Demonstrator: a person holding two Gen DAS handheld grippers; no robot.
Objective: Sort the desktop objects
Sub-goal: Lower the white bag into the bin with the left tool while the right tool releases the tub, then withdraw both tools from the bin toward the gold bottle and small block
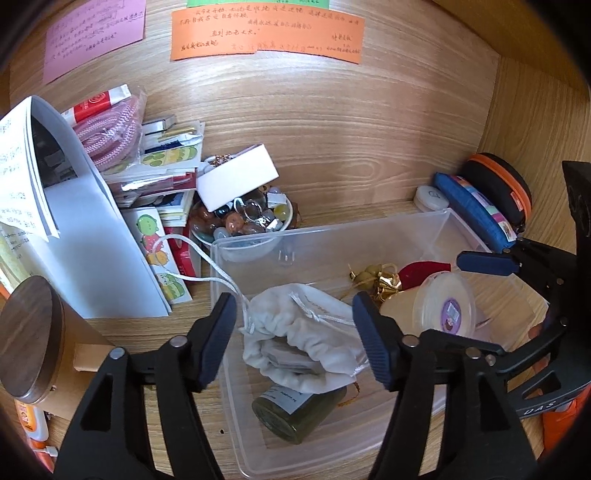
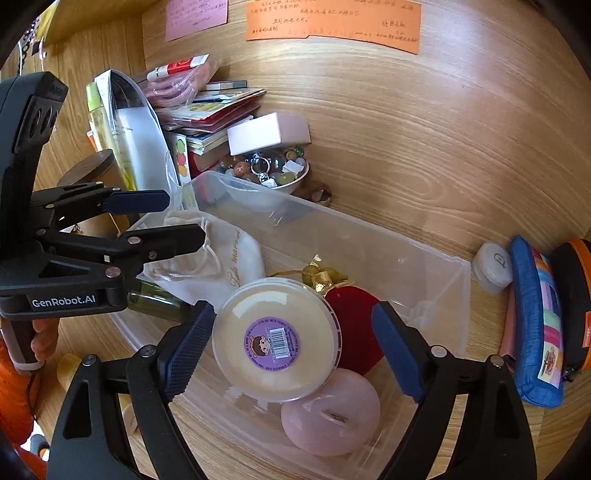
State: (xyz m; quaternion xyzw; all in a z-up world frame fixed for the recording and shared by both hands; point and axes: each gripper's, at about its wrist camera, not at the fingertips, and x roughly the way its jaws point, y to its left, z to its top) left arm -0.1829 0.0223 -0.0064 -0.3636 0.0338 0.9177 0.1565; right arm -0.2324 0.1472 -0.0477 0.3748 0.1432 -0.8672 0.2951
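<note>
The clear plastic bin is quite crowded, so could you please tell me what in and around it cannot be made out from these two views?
- Pouch contents: in the left wrist view the white drawstring pouch folds over them.
- Green jar: its label is too small to read, and the pouch covers its top.
- Red item: in the right wrist view the round lidded tub hides most of it.
- Orange note: handwriting too small and cut by the top edge.

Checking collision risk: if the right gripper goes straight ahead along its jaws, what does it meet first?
Most likely the round tub with the purple sticker, lying in the clear bin. It sits between the open jaws of the right gripper, with the pink ball just below. Depth is hard to judge here.
</note>
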